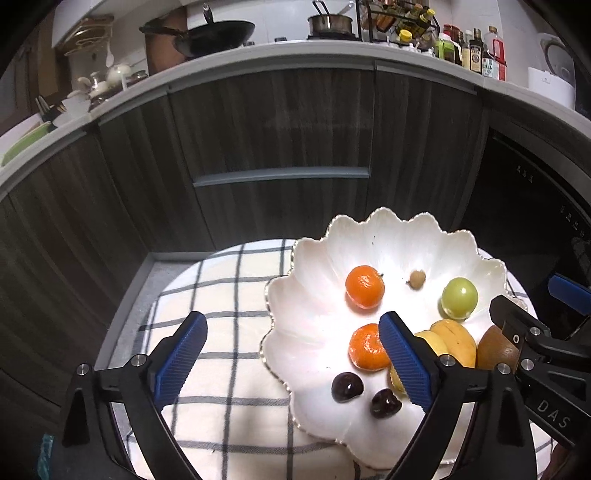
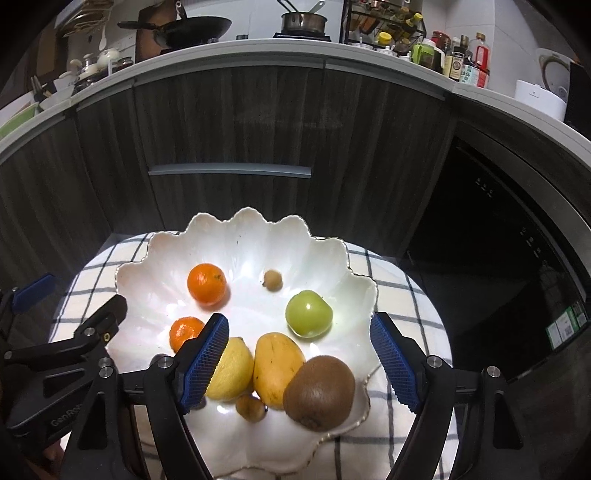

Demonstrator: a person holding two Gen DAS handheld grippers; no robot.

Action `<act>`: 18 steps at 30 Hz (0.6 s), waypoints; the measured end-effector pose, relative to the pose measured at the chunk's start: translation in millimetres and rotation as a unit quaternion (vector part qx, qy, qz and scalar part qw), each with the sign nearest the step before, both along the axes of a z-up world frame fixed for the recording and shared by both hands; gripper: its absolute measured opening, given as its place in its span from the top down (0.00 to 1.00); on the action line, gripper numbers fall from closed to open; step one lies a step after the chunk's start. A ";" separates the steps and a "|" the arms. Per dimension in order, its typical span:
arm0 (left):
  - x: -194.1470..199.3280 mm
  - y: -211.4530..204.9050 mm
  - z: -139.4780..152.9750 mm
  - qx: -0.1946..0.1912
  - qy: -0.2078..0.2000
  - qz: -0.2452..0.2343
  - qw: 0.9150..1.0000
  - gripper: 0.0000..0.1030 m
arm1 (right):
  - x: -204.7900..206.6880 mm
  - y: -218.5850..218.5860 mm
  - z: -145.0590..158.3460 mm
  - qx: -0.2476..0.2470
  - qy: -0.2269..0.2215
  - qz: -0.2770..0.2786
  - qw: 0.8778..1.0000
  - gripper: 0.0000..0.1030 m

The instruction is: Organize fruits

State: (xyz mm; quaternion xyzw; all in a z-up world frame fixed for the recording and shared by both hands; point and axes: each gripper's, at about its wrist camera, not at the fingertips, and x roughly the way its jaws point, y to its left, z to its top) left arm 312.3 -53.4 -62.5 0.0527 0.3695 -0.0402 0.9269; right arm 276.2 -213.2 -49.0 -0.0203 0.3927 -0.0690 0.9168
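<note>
Fruit all lies in one white scalloped bowl [image 2: 332,251], glossy, shell-ribbed, thin gilt rim, set on a white cloth with dark grid checks [image 1: 221,295] over a round table. Far part of the bowl: a pebbly-skinned mandarin [image 2: 207,283], a small tan round fruit [image 2: 273,280] apart from it, and a smooth green apple-like fruit [image 2: 308,313] to the right. Near part, crowded together: a second mandarin [image 2: 184,332], a matte yellow lemon [image 2: 232,373] touching an elongated yellow-orange mango [image 2: 277,369], a fuzzy brown kiwi [image 2: 319,392] leaning against the mango, a small brown round fruit [image 2: 251,408] tucked below lemon and mango. The left wrist view adds two dark, shiny cherry-like fruits [image 1: 347,386] at the near-left edge of the bowl. Left gripper [image 1: 291,356]: jaws spread wide, nothing between them but checked cloth and bowl rim; blue ribbed pads, black arms with silver bolts; its right pad overlaps the second mandarin and the lemon in view, contact cannot be told. Right gripper [image 2: 301,363]: jaws well open, hovering over lemon, mango and kiwi, pads pressing on none; whether the left pad grazes the lemon cannot be told. Behind: dark wood-grain cabinet fronts [image 2: 229,147], pale counter [image 2: 332,51], black wok [image 2: 192,27], steel saucepan [image 2: 304,20], bottles [image 2: 461,62].
</note>
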 end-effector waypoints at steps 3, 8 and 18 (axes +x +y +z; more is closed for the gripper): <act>-13.7 1.8 13.6 0.006 -0.014 0.006 1.000 0.03 | -11.7 -0.3 9.9 0.004 -0.006 -0.001 1.000 0.23; -39.2 3.6 35.3 0.011 -0.028 0.008 1.000 0.03 | -34.7 -0.7 33.4 0.006 -0.023 -0.003 1.000 0.22; -95.8 7.4 75.4 0.011 -0.045 0.011 0.999 0.03 | -86.5 0.8 70.5 0.012 -0.043 -0.001 0.999 0.22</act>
